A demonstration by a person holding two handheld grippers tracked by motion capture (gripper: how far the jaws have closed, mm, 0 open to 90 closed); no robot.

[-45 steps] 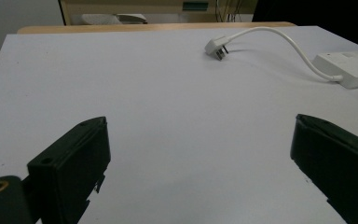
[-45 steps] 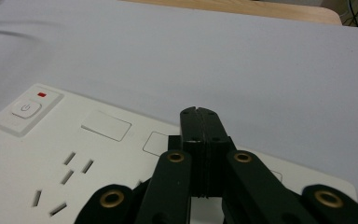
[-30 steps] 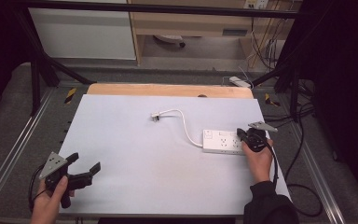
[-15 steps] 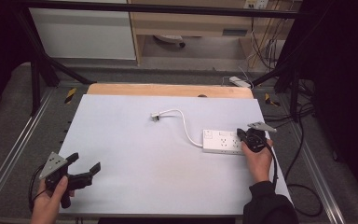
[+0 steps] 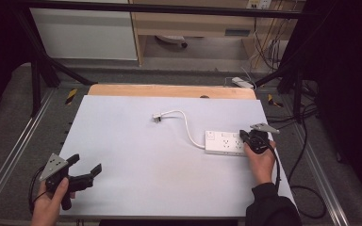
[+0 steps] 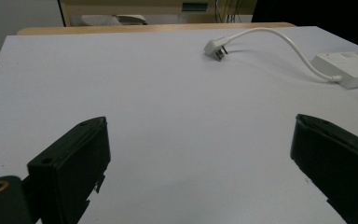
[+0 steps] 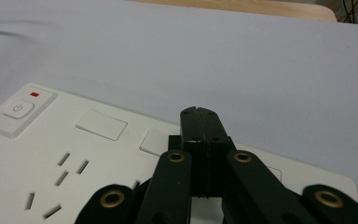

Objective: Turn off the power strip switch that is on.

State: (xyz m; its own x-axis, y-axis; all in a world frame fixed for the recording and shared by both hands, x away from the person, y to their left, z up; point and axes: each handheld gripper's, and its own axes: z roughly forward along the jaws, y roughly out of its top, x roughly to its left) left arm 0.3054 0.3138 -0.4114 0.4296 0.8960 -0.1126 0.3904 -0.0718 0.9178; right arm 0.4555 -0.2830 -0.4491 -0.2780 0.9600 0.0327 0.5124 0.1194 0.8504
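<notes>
The right gripper is resting with its jaws clenched together, empty, tips pressing down on the white power strip, apparently pinning it so it cannot slide. The strip is lying flat on the right side of the tabletop, near the person's right hand. It is showing a power button with a small red mark beside it, plus rows of socket slots. Its white cord is curving away to a plug lying loose toward the middle. The left gripper is waiting released, jaws wide apart, at the near left edge, probably ready to fetch that plug.
</notes>
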